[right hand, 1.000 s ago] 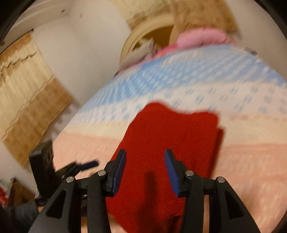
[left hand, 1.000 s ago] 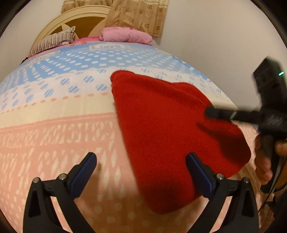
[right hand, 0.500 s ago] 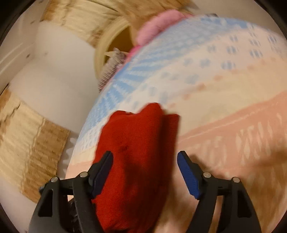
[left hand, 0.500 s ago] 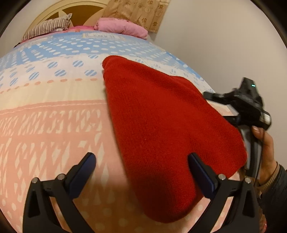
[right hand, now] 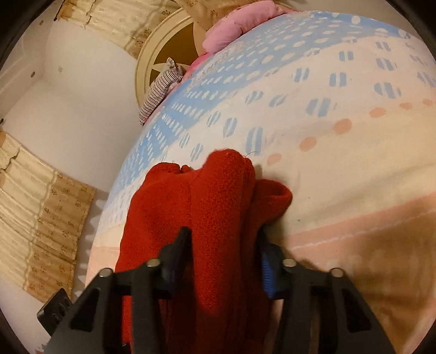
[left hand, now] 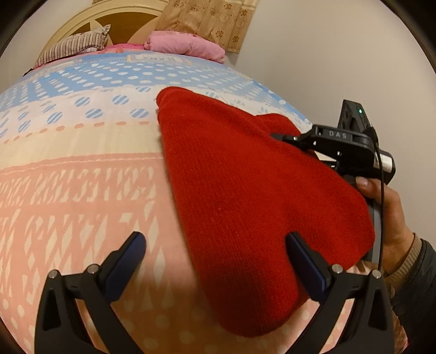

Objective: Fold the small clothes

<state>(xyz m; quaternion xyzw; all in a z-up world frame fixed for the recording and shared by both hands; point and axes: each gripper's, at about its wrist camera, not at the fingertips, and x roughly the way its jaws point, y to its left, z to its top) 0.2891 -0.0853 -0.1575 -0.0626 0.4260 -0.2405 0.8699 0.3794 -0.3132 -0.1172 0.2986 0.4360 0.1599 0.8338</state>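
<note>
L tongs [left hand: 215, 261] low over the bed [left hand: 81, 177], jaws spread wide, nothing between them. One finger over bare cover, the other over the near part of the red garment [left hand: 245, 190]; contact w/ cloth can't tell.

R tongs [right hand: 223, 245] pinched narrow on a bunched fold of the red garment [right hand: 212, 217], fleece packed between both fingers and spilling over them. From L cam the R tongs [left hand: 280, 136] come in from the right side, roughly level w/ the bed, tip at the garment's far right edge; right hand [left hand: 387, 212] wrapped on the handle below, dark sleeve w/ tan cuff.

Garment lies on the bed, right of centre in L view, across the pink and cream bands of the cover, far corner reaching the blue dotted band. Looks doubled over, rounded near end.

Around: striped pillow [left hand: 73, 47] and pink blanket [left hand: 185, 47] at the headboard [left hand: 90, 19], well apart from the garment. Curtain [left hand: 207, 21] behind, white wall [left hand: 340, 54] on the right. Nothing between L tongs and garment.
</note>
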